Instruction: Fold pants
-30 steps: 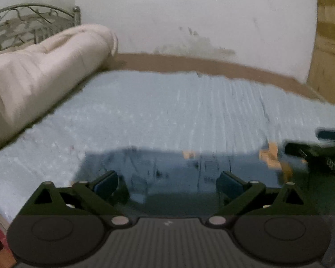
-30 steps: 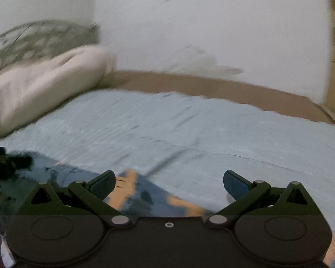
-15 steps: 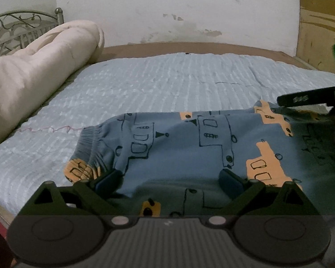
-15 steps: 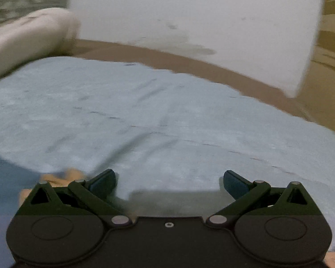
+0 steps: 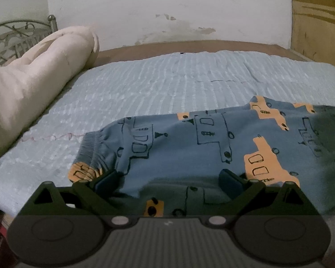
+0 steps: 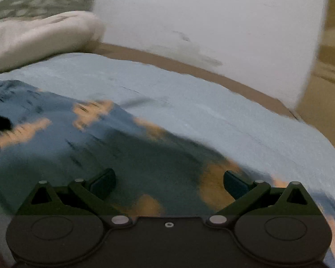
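Blue pants (image 5: 189,147) with orange and outlined truck prints lie flat on the light blue bedspread (image 5: 167,82), their gathered cuff at the left. My left gripper (image 5: 168,182) is open and empty, low over the near edge of the pants. In the right wrist view the pants (image 6: 100,151) appear blurred, spread across the bed. My right gripper (image 6: 168,181) is open and empty just above them. A dark blur at the left edge of that view may be the other gripper.
A rolled cream duvet (image 5: 33,84) lies along the bed's left side before a metal headboard (image 5: 15,33). A white wall (image 5: 167,6) and brown bed frame (image 5: 189,45) bound the far side. A wooden panel (image 5: 319,20) stands at right.
Both grippers have let go of the pants, which now lie flat on the bed. The right gripper has swung back over the pants. The left view has steadied.
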The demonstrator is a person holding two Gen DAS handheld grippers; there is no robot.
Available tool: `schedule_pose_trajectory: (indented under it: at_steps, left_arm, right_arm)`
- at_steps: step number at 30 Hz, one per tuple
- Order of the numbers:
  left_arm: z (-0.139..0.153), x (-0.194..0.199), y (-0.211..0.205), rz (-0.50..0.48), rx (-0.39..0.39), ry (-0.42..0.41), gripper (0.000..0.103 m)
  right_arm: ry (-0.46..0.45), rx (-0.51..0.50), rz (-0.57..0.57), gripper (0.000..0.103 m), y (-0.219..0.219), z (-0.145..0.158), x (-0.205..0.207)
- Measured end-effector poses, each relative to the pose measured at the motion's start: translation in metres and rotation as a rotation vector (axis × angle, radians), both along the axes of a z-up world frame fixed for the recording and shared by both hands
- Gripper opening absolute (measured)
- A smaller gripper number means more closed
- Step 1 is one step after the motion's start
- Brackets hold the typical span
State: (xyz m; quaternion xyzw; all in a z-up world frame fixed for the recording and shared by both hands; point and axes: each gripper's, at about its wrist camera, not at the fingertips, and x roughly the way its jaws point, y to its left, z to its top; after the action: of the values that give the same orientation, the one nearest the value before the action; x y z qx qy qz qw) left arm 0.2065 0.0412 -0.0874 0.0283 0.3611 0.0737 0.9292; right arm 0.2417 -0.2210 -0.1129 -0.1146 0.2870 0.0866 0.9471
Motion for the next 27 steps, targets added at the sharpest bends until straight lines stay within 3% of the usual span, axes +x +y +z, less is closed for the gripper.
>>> schedule_pose_trajectory:
  at_steps: [4, 7, 11, 17, 22, 27]
  left_arm:
    - [0.008, -0.003, -0.012, 0.025, 0.024, -0.008, 0.102]
    - [0.013, -0.007, -0.026, 0.044, 0.017, -0.034, 0.102]
    - [0.019, 0.001, -0.065, -0.001, 0.011, -0.062, 0.102]
    - [0.019, 0.031, -0.147, -0.132, -0.007, -0.055, 0.102]
    - [0.019, 0.058, -0.221, -0.279, -0.074, -0.062, 0.102]
    - [0.023, 0.09, -0.289, -0.458, -0.072, -0.073, 0.102]
  right_arm:
    - [-0.034, 0.08, -0.13, 0.102, -0.057, -0.002, -0.033]
    - [-0.138, 0.132, -0.206, 0.102, -0.09, -0.001, -0.06]
    - [-0.209, 0.185, -0.326, 0.102, -0.126, 0.0, -0.076]
    - [-0.158, 0.168, -0.524, 0.102, -0.187, -0.009, -0.077]
    - [-0.188, 0.27, -0.532, 0.102, -0.223, 0.0, -0.093]
    - [-0.131, 0.495, -0.402, 0.102, -0.242, 0.006, -0.097]
